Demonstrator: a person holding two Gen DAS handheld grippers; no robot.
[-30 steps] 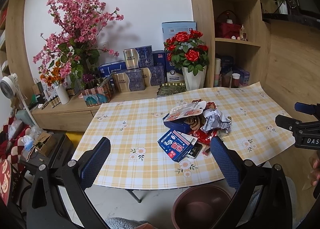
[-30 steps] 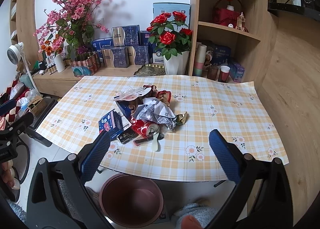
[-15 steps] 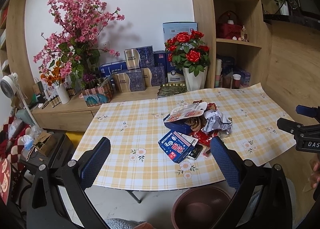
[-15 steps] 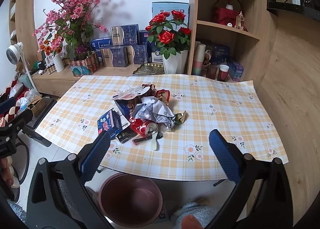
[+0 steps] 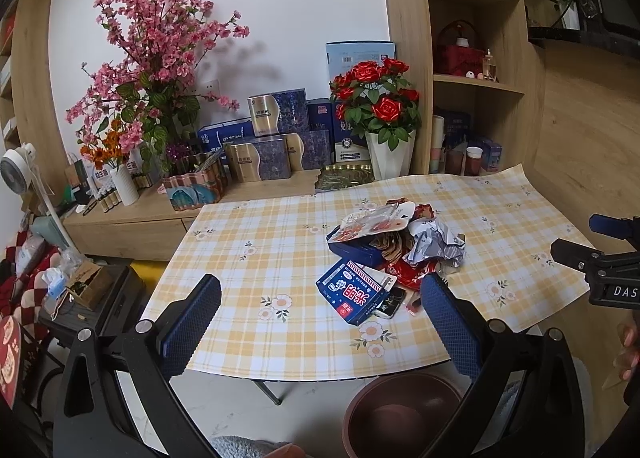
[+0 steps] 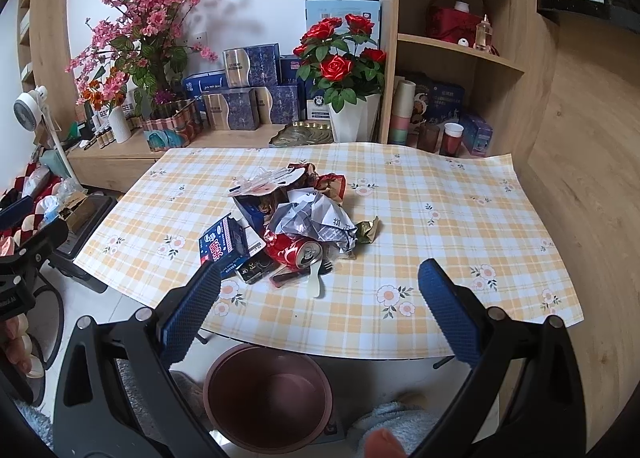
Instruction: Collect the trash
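A heap of trash [image 6: 296, 222] lies mid-table on the yellow checked cloth [image 6: 440, 218]: a blue carton [image 6: 222, 246], a crushed red can [image 6: 298, 252], crumpled silver wrapper [image 6: 316, 218], a white spoon [image 6: 315, 284]. The left wrist view shows the same heap [image 5: 392, 250] with the blue carton [image 5: 354, 292] in front. A brown bin [image 6: 268, 398] stands on the floor under the near table edge, also bin [image 5: 400, 414]. My left gripper [image 5: 320, 322] and right gripper [image 6: 318, 314] are both open, held short of the table, holding nothing.
Behind the table a low wooden counter carries a pink blossom vase [image 5: 160, 70], blue gift boxes [image 5: 276, 138] and a red rose pot [image 6: 344, 70]. Shelves [image 6: 460, 54] rise at the right. A black crate with clutter [image 5: 88, 298] sits left on the floor.
Both grippers have crept slightly closer to the table; the trash heap sits a little nearer in view. Nothing was taken hold of.
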